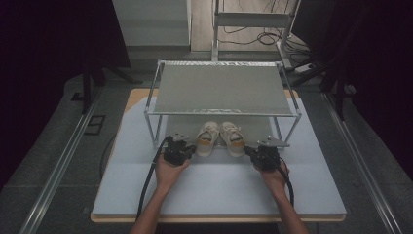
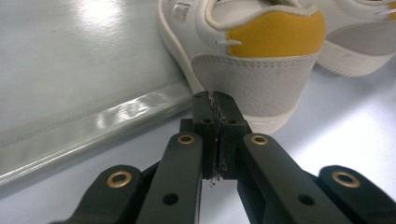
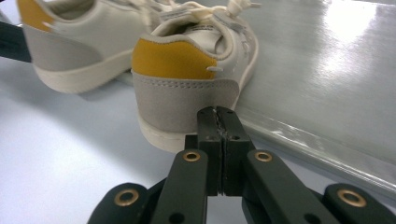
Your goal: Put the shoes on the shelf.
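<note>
A pair of cream sneakers with yellow heel tabs stands under a low metal rack, heels toward me. The left shoe (image 1: pixel 207 138) (image 2: pixel 261 60) has my left gripper (image 1: pixel 193 150) (image 2: pixel 215 99) right behind its heel, jaws shut with nothing between them. Whether the tips touch the heel I cannot tell. The right shoe (image 1: pixel 233 139) (image 3: pixel 187 79) has my right gripper (image 1: pixel 247 150) (image 3: pixel 217 112) at its heel in the same way, shut and empty. Each gripper view also takes in the other shoe (image 2: pixel 359 42) (image 3: pixel 74 42) to the side.
The rack (image 1: pixel 221 87) has a grey top shelf on thin metal legs, low over the shoes. A shiny silver sheet (image 2: pixel 70 70) (image 3: pixel 327 70) lies under it, its raised front edge beside each shoe. A white board (image 1: pixel 219 190) covers the table in front of my hands.
</note>
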